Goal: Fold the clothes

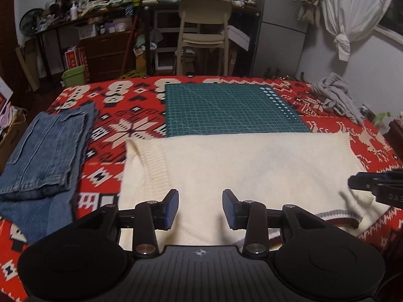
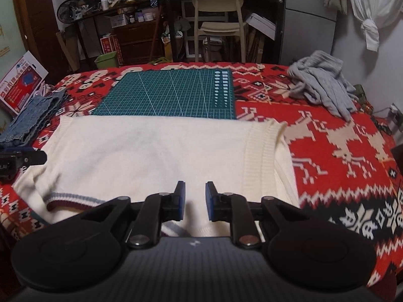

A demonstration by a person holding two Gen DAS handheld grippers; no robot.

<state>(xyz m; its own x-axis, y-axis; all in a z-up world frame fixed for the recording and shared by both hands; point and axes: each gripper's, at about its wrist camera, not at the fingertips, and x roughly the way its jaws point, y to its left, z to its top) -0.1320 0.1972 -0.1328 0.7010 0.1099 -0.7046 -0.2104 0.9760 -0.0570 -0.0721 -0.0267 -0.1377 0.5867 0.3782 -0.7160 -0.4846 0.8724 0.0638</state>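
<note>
A cream sweater (image 1: 226, 171) lies flat across the near middle of the table, its far edge overlapping the near edge of a green cutting mat (image 1: 226, 110). Ribbed bands run down both of its sides, and a striped cuff (image 1: 337, 215) in grey and dark red shows at its near edge, on the right in the left wrist view and on the left in the right wrist view (image 2: 75, 198).

The left gripper (image 1: 200, 209) hangs over the near part of the sweater with its blue-padded fingers (image 1: 171, 209) apart and nothing between them. The right gripper (image 2: 195, 201) hovers over the sweater's near right part, beside the right ribbed band (image 2: 259, 156); its fingers stand apart too, with a narrower gap, and hold nothing. Each gripper shows at the edge of the other's view as a dark shape.

The table is covered by a red patterned cloth (image 2: 340, 138) with snowflakes and deer. Folded jeans (image 1: 42, 156) lie along the left edge. A crumpled grey garment (image 2: 325, 83) sits at the far right corner. Beyond the far edge stands a pale chair (image 1: 204, 32) before cluttered shelves, and a knotted white curtain (image 1: 352, 12) hangs at the right.
</note>
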